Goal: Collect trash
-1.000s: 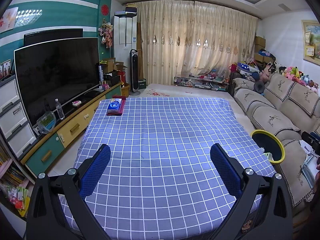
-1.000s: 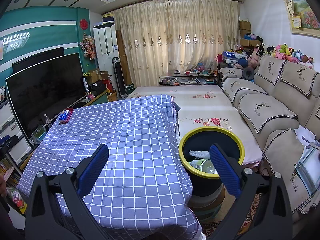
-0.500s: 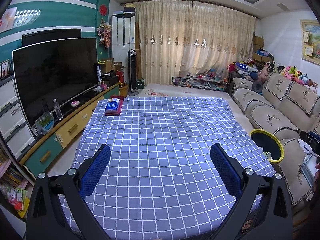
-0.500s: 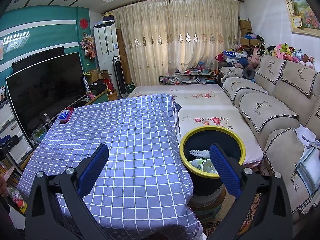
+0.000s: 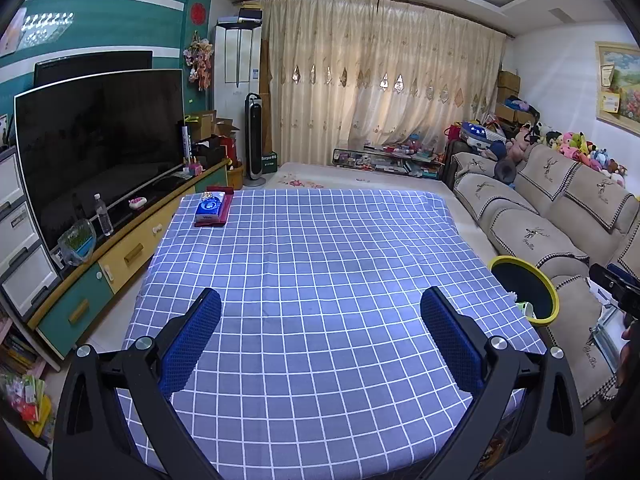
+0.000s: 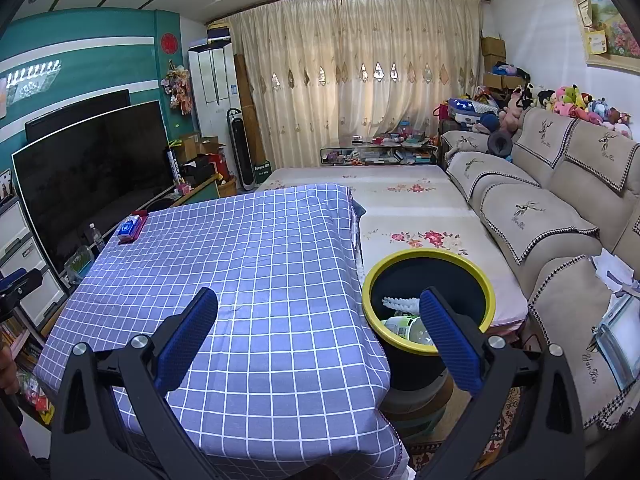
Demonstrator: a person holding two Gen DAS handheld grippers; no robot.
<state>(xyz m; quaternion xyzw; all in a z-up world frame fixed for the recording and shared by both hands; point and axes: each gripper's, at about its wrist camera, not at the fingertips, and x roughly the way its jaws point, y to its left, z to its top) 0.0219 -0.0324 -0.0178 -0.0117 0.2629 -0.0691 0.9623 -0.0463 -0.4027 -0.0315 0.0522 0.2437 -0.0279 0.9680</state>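
Both grippers still spread empty, left gripper (image 5: 320, 316) raised slightly, right gripper (image 6: 318, 316) unmoved

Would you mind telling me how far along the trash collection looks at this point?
It looks nearly or fully done. The bin beside the table already holds white and green rubbish. Nothing is in hand: the left gripper and right gripper are both open and empty. The tablecloth carries only a tissue pack on a red tray at the far corner, which probably stays.
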